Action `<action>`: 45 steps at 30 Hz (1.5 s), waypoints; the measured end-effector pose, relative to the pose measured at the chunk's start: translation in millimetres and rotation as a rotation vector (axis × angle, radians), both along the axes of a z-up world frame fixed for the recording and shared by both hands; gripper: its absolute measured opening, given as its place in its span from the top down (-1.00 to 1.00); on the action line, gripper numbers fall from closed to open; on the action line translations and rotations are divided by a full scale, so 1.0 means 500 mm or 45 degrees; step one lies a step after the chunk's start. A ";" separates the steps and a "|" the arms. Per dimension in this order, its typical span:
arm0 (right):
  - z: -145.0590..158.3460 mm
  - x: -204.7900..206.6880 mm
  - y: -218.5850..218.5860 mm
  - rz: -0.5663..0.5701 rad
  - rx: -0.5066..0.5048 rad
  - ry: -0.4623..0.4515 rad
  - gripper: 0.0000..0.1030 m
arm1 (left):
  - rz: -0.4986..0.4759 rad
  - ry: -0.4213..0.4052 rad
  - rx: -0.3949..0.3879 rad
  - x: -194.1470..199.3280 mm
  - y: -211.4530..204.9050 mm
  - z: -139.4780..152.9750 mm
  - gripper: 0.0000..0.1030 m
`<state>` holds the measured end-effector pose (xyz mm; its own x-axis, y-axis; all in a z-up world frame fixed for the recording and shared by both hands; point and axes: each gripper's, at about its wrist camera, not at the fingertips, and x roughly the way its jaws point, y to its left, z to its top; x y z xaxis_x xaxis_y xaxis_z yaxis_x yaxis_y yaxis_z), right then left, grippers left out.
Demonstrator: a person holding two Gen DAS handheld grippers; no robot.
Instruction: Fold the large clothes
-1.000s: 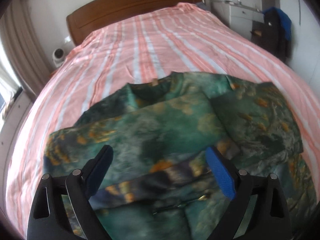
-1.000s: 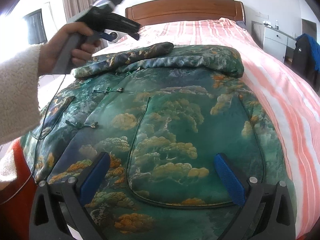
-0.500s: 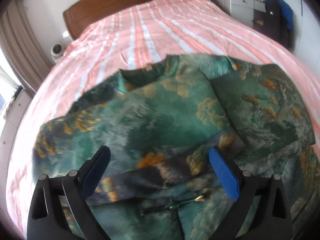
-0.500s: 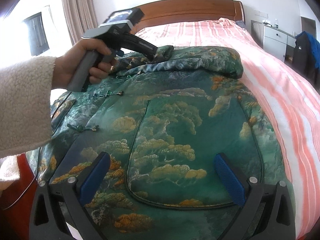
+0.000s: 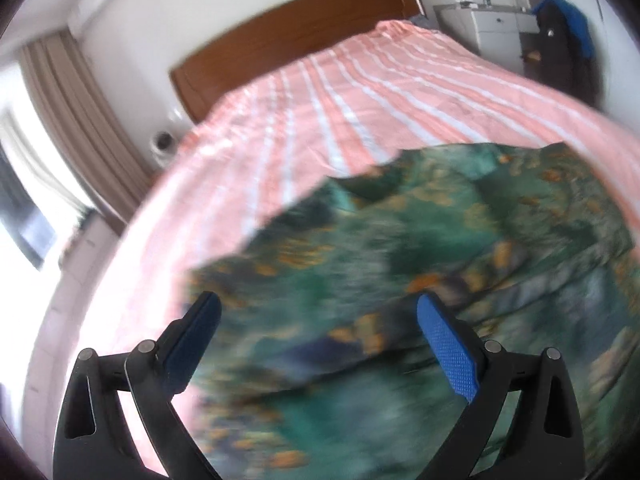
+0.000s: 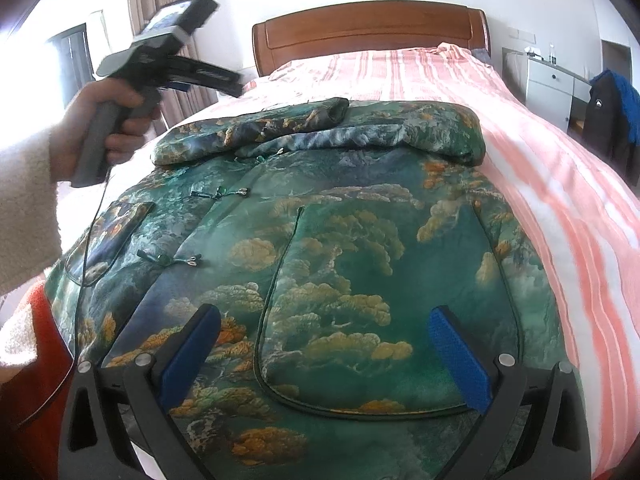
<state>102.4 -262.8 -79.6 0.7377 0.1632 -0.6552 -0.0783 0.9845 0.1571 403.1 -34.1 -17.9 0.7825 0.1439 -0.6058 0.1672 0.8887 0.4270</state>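
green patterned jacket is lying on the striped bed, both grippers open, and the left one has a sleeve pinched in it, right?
Not quite. The left gripper holds nothing: in the right wrist view it is lifted clear of the jacket. The jacket does lie on the striped bed, and the right gripper is open too.

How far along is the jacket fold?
Partly done: both sleeves lie folded across the chest of the green jacket on the striped bed. Nothing is in hand: the left gripper is raised open and empty, the right gripper hovers open over the hem. The body fold is left.
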 end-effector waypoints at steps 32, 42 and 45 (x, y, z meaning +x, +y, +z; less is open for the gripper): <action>-0.009 -0.001 0.003 -0.053 -0.083 -0.016 -0.99 | 0.019 0.280 -0.322 -0.316 0.193 -0.159 -0.99; 0.027 -0.017 -0.129 -0.351 0.033 -0.016 -0.99 | 0.376 0.314 -0.664 -0.293 0.450 -0.155 -0.99; 0.036 -0.032 -0.194 -0.464 0.102 0.033 -0.99 | 0.383 0.409 -0.725 -0.295 0.499 -0.180 -0.99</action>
<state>86.3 -359.9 -61.8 0.7399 -0.0555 -0.6704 0.2800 0.9316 0.2318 255.4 215.3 -107.7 0.5290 -0.0813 -0.8447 -0.0806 0.9861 -0.1454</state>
